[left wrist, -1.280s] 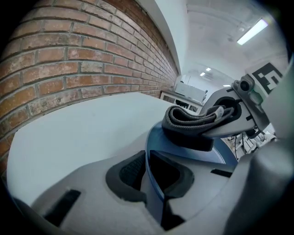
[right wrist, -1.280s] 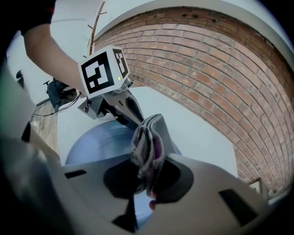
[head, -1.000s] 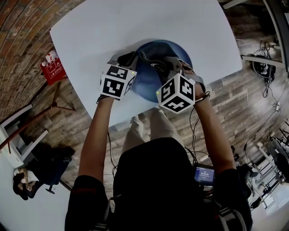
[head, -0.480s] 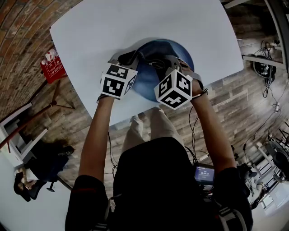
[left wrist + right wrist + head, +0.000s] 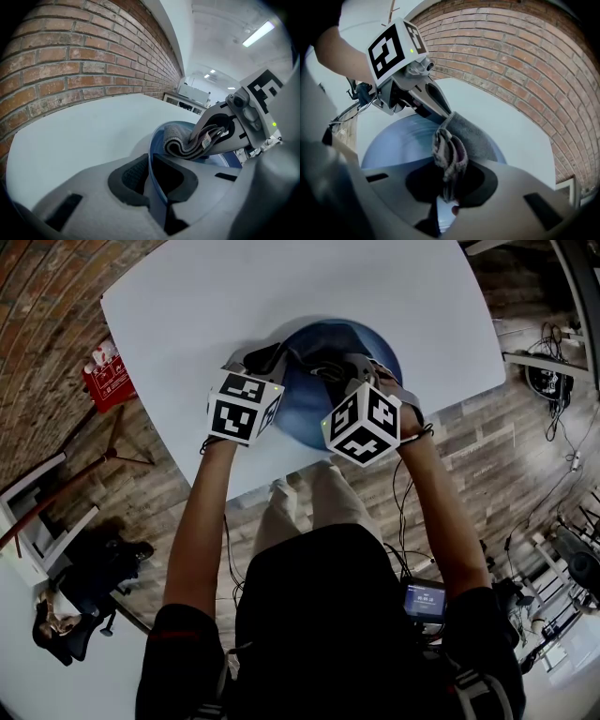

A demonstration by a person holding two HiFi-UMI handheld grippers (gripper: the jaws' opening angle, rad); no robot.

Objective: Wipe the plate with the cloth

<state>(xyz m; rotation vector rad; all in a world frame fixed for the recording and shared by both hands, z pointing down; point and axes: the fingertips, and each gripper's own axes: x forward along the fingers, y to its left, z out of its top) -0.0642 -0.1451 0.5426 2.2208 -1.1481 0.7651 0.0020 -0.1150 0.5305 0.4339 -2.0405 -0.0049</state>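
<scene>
— What has the left gripper [image 5: 152,176] got?

— Its fingers [image 5: 129,177] are clamped on the near rim of the blue plate [image 5: 236,158]. The rim runs between the two pads, and the white table [image 5: 70,136] spreads out beyond them.

— And the right gripper [image 5: 451,183]?

— Its fingers [image 5: 485,180] pinch a folded grey cloth [image 5: 451,149]. The cloth sticks out past the fingertips and lies against the plate's face, just ahead of the left fingers.
</scene>
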